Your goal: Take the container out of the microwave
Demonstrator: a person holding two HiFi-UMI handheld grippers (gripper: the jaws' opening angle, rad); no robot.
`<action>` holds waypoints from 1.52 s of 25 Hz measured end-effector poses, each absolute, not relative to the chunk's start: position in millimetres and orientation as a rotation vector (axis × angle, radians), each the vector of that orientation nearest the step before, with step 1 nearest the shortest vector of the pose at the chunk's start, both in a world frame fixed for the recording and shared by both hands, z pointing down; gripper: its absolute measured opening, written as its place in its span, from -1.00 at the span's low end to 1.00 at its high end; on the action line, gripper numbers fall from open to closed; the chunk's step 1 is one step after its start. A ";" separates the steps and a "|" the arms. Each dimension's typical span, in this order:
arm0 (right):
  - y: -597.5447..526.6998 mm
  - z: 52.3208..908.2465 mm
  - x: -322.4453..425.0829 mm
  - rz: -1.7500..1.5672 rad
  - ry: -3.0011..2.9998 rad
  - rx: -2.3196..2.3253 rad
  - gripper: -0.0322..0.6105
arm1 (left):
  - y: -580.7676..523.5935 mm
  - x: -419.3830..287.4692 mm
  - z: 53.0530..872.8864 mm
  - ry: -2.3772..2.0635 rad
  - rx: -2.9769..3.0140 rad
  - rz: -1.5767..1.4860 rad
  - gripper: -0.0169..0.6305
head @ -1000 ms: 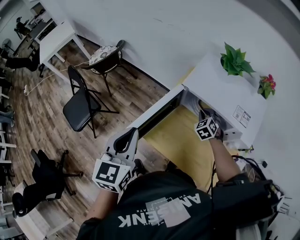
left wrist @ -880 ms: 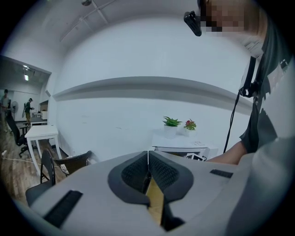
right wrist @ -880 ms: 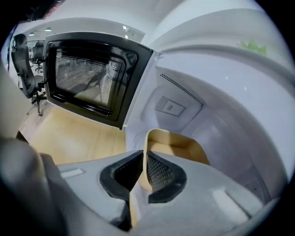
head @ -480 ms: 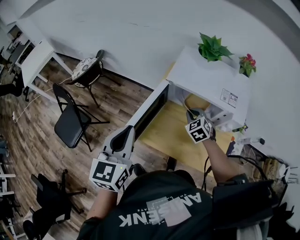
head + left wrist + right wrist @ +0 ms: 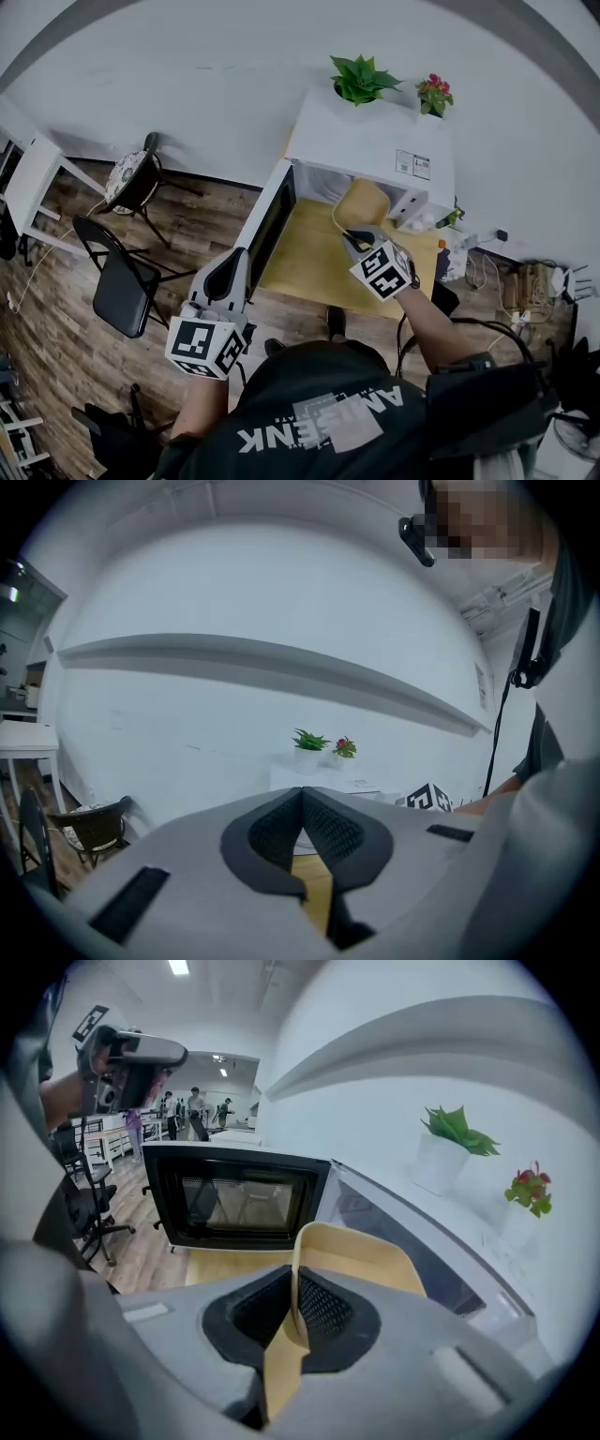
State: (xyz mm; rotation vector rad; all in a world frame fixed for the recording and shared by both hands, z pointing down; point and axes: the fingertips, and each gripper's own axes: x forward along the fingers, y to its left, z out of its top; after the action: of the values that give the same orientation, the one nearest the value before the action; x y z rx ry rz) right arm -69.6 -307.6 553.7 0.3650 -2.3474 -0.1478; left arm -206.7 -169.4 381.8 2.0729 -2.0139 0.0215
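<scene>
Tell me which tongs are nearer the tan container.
Right. The right tongs are clamped on the rim of the container, in front of the open microwave. The left tongs, shut and empty, hang apart from it beyond the microwave door.

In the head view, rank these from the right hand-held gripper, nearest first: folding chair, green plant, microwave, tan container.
1. Tan container, clamped in the right hand-held gripper.
2. Microwave, just beyond it.
3. Green plant, at the back by the wall.
4. Folding chair, far left on the floor.
</scene>
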 end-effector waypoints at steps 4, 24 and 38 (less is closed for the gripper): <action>-283.2 531.2 -65.7 -0.121 -2.388 0.361 -0.81 | -172.9 -209.6 376.7 -1.984 2.111 -0.005 -0.94; -238.7 410.8 -8.0 -0.186 -2.474 0.578 -0.82 | -200.2 -182.7 356.7 -1.853 2.311 0.027 -0.94; -251.1 380.3 15.2 -0.232 -2.497 0.637 -0.82 | -205.8 -181.3 333.9 -1.937 2.292 -0.065 -0.94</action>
State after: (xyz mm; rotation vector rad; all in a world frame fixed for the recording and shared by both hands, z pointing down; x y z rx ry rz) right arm 15.2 -251.1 380.3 0.6374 -2.4967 -0.2315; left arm -181.3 -205.8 333.9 2.2917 -1.9372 -0.0653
